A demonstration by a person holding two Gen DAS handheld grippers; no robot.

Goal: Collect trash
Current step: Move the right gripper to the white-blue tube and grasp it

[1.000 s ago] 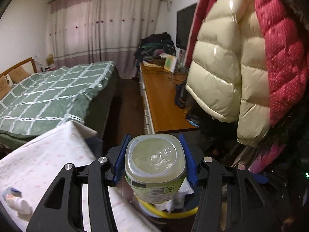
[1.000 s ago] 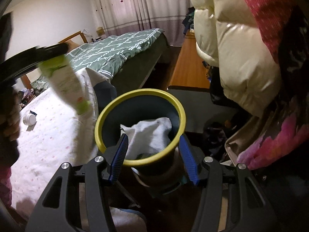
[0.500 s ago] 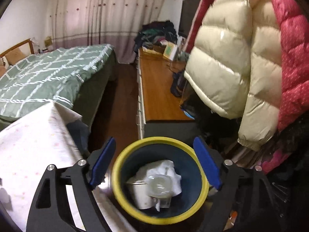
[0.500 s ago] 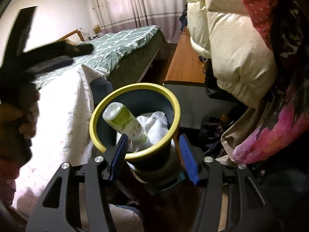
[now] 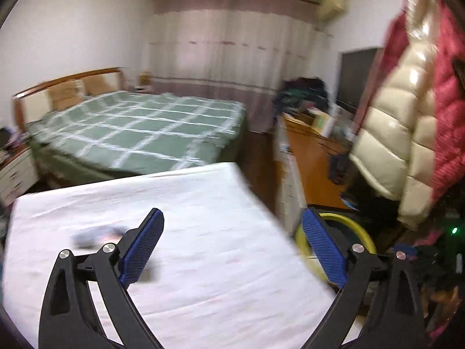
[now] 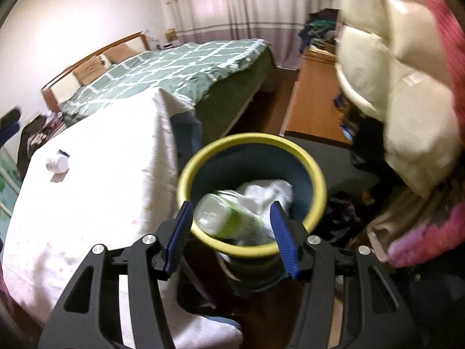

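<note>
A dark blue trash bin with a yellow rim sits between the blue pads of my right gripper, which is shut on its body. Inside it lie a clear bottle with a green label and crumpled white paper. My left gripper hangs over the white-covered table, its jaws opening wide with nothing between them. The bin's rim shows behind its right finger. A small white jar stands on the table; in the left wrist view a blurred dark thing lies there.
A bed with a green checked cover fills the back left. A low wooden cabinet runs along the right. Cream and red puffer jackets hang close on the right, with dark clutter on the floor below.
My left gripper let the bottle drop into the bin, opened wide and swung left over the table. The right gripper, with the bin, shifted slightly; the bottle tipped over inside.
</note>
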